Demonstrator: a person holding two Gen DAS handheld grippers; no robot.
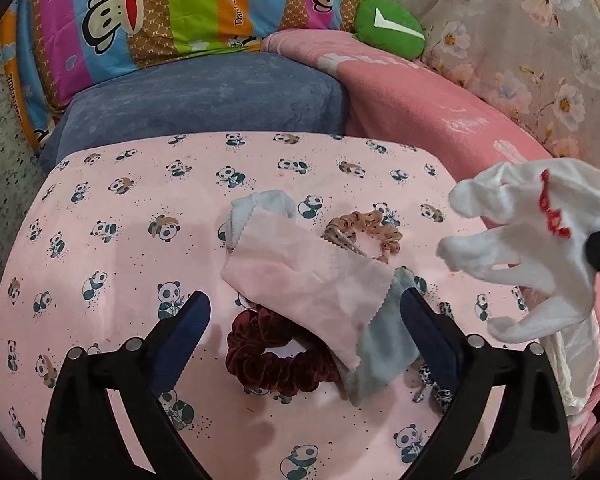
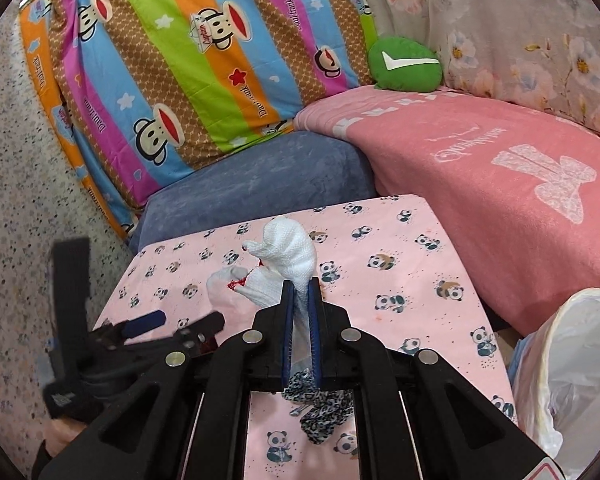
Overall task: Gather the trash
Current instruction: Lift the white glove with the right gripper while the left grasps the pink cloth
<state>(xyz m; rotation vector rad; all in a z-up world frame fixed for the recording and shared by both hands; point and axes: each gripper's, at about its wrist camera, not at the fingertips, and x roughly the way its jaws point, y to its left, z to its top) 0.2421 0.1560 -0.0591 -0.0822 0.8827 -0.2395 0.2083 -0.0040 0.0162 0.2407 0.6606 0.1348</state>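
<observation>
Your right gripper [image 2: 300, 292] has its jaws clamped on the cuff of a white knit glove [image 2: 286, 258] with red stitching, lifted clear of the panda-print cloth [image 2: 420, 280] so it hangs free and can likely swing to the plastic-lined bin [image 2: 572, 360] well to the right of those jaws. A leopard-print scrunchie [image 2: 320, 404] lies below and behind the fingers, still on the cloth.

Your left gripper [image 1: 304, 312] stands wide open, holding nothing, poised over the remaining pile. Between its jaws lie a pink cloth swatch [image 1: 300, 276] overlapping a grey swatch [image 1: 380, 344] and a maroon scrunchie [image 1: 276, 356]; just beyond the tips are a pale blue swatch [image 1: 260, 204] and a tan scrunchie [image 1: 364, 232]. That spread suits a grab at the pink swatch next, I'd judge.

On the striped monkey quilt [image 2: 188, 80] beyond the jaws you can read "Captain", plus a repeated brand that looks like "Daul frank". The pink blanket [image 2: 500, 184] carries script too warped to read.
</observation>
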